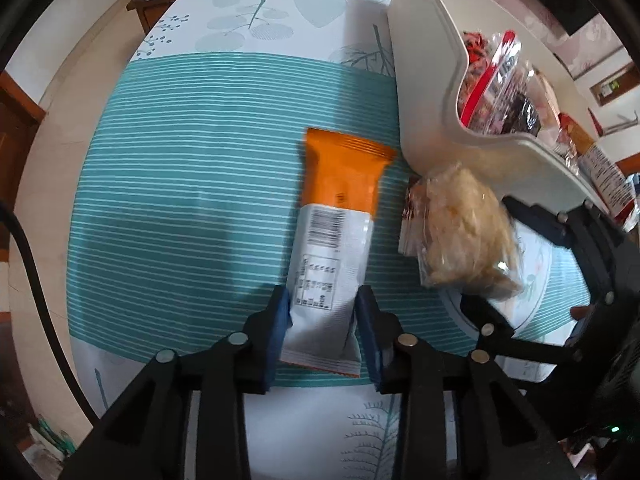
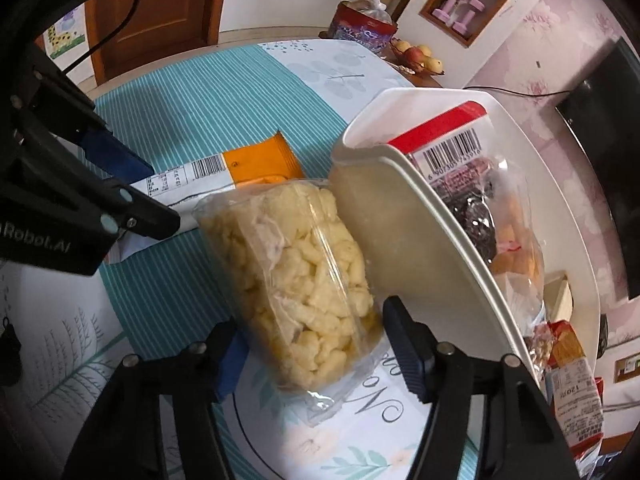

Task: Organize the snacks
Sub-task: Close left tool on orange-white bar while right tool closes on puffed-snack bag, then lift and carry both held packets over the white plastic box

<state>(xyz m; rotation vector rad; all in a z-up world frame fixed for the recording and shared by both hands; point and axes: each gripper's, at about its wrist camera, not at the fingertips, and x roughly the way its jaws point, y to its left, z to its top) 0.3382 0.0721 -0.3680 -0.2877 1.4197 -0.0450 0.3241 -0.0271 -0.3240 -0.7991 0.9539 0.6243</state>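
An orange and white snack packet (image 1: 336,240) lies on the teal striped tablecloth (image 1: 192,200). My left gripper (image 1: 322,312) has its blue pads on both sides of the packet's white end, shut on it. A clear bag of pale yellow puffed snacks (image 2: 304,280) sits beside the white bin (image 2: 408,248). My right gripper (image 2: 312,344) is closed around that bag and holds its lower part. The bag also shows in the left wrist view (image 1: 460,232), and the orange packet shows in the right wrist view (image 2: 240,168).
The white bin (image 1: 432,80) holds several packaged snacks, among them a red-striped bag (image 2: 452,140). A red box (image 2: 360,28) and a fruit bowl (image 2: 420,60) stand at the table's far side. A round placemat (image 2: 360,420) lies under the puffed-snack bag.
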